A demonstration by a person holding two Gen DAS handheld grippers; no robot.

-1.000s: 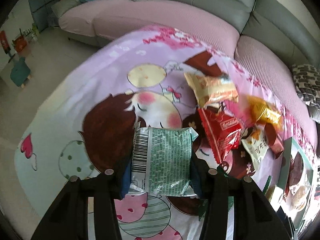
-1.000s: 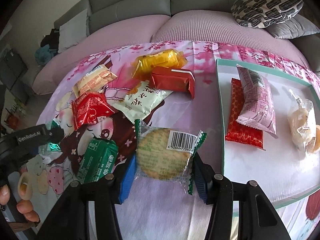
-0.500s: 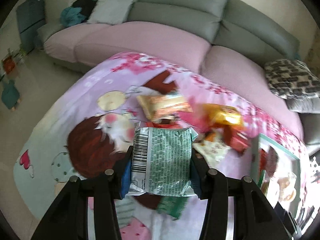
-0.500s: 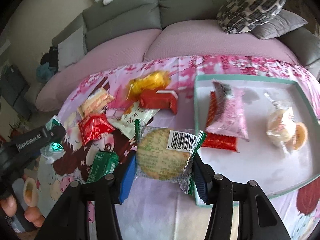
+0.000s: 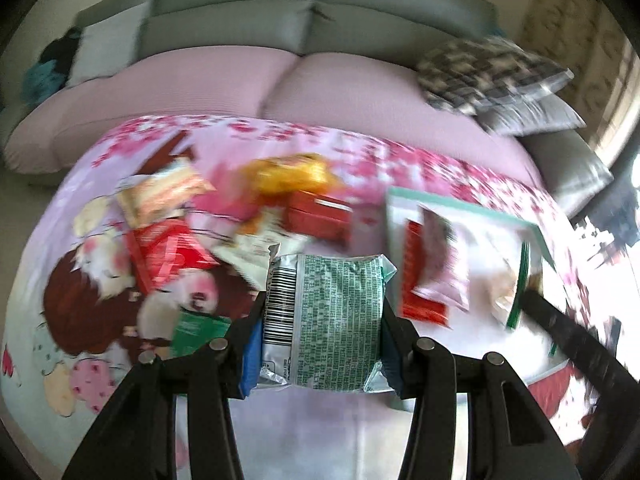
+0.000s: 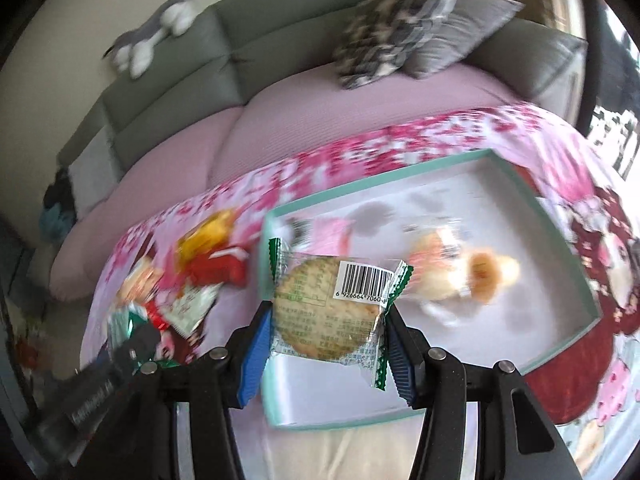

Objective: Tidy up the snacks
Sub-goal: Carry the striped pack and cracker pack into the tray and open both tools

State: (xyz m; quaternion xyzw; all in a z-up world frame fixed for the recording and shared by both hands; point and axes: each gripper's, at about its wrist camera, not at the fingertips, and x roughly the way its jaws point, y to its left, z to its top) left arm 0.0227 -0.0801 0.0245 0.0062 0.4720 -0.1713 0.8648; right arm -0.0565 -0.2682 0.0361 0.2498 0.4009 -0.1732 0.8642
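We hold a green foil snack packet with a white barcode strip point(image 5: 326, 320) clamped between the blue-padded fingers of the left gripper point(image 5: 320, 322), its jaws closed on the packet's two sides. The right gripper point(image 6: 326, 330) likewise pinches a round biscuit in a clear wrapper with green zigzag ends point(image 6: 328, 312), jaws shut against it.

A second ago the left view looked over the left part of the cartoon-printed pink cloth point(image 5: 360, 432), with the loose snacks off to the right; now we have swung rightwards, so the mint-rimmed white tray point(image 5: 460, 202) sits just right of the packet, and the packet hangs above the cloth beside the tray's near-left corner. In the tray lie a pale pink pouch point(image 5: 440, 264) resting on a flat red packet point(image 5: 420, 304).

The right gripper has travelled too: earlier the biscuit hovered over the cloth left of the tray, and now it hangs above the tray's left portion point(image 6: 400, 176), in front of the pink pouch point(image 6: 328, 232). Wrapped golden buns point(image 6: 460, 272) lie further right inside the tray.

The loose pile, left of the tray, has not been rearranged: a yellow foil bag point(image 5: 292, 172), a red box point(image 5: 320, 216), a red crinkled packet point(image 5: 168, 252) and a small green packet point(image 5: 196, 330). Both views are motion-blurred. Behind the cloth stands the grey and pink sofa point(image 5: 240, 80) with a patterned cushion point(image 5: 488, 72).
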